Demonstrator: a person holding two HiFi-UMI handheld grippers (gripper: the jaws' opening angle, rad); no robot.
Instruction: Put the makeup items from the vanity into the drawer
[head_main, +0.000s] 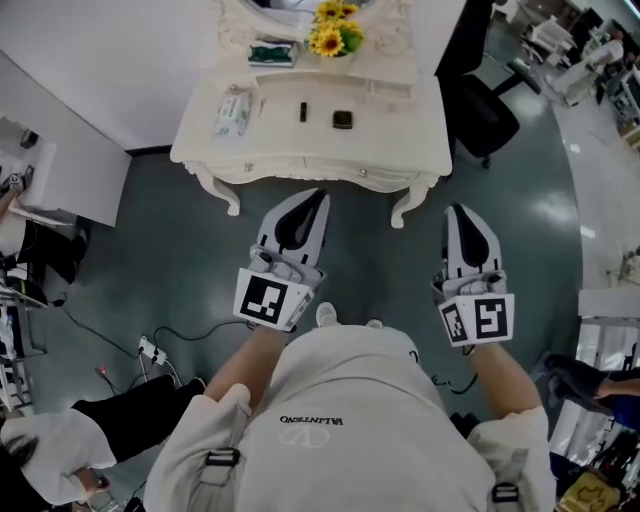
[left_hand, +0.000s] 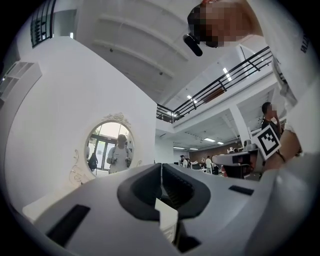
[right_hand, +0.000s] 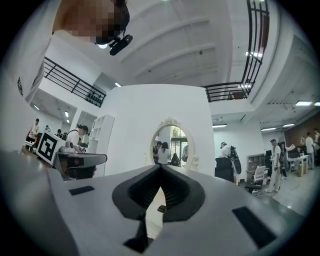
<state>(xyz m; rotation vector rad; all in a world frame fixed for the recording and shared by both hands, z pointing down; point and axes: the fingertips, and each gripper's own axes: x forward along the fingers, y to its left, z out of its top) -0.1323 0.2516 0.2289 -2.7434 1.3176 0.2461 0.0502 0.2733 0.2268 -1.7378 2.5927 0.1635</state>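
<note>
The white vanity (head_main: 400, 110) stands ahead of me in the head view, its front drawer (head_main: 305, 167) closed. On its top lie a pale packet (head_main: 232, 113), a small dark stick (head_main: 303, 112) and a dark square compact (head_main: 342, 120). My left gripper (head_main: 318, 196) and right gripper (head_main: 458, 211) are held low in front of the vanity, well short of it and apart from every item. Both are shut and hold nothing. In the gripper views the left gripper (left_hand: 161, 165) and right gripper (right_hand: 160, 167) point up towards the oval mirror (right_hand: 172, 145).
Sunflowers (head_main: 335, 33) and a dark flat case (head_main: 271, 52) sit on the vanity's raised back shelf. A black office chair (head_main: 486, 122) stands to its right and a white desk (head_main: 55, 175) to its left. Cables and a power strip (head_main: 150, 350) lie on the floor at lower left.
</note>
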